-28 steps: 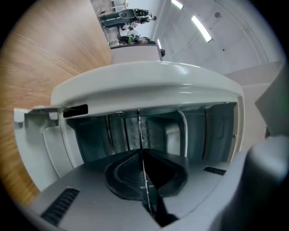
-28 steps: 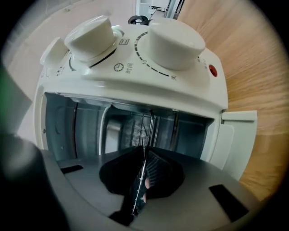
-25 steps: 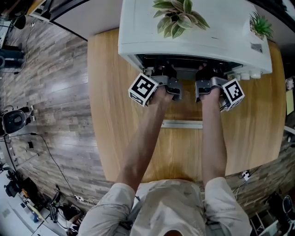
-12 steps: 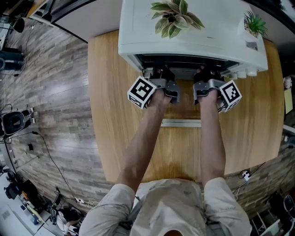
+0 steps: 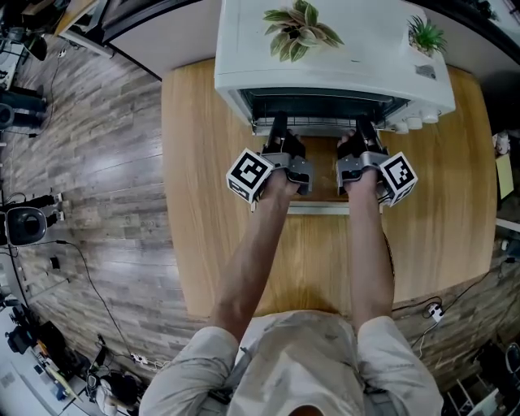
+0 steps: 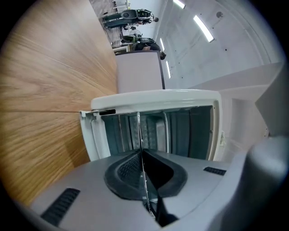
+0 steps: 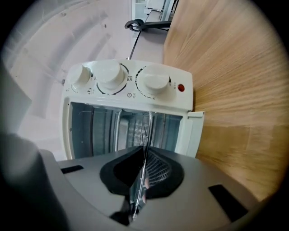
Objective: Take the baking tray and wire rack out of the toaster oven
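The white toaster oven (image 5: 325,57) stands at the back of the wooden table, its door (image 5: 321,191) folded down flat towards me. The thin wire rack (image 5: 321,128) sticks out of the opening a little. My left gripper (image 5: 279,136) is shut on the rack's front wire on the left, and my right gripper (image 5: 366,136) is shut on it on the right. In the left gripper view the wire (image 6: 138,131) runs edge-on between the closed black pads (image 6: 128,169). The right gripper view shows the same wire (image 7: 146,131) clamped. I cannot make out the baking tray inside the oven.
Two potted plants (image 5: 299,24) (image 5: 424,34) sit on top of the oven. Three white knobs (image 7: 110,74) and a red lamp (image 7: 181,87) are on its control panel. The door's handle (image 5: 321,209) lies under my wrists. Wooden table (image 5: 203,203) extends on both sides.
Both grippers have moved back from the oven mouth towards me, and the rack's front edge has come out with them. The jaws stayed closed.
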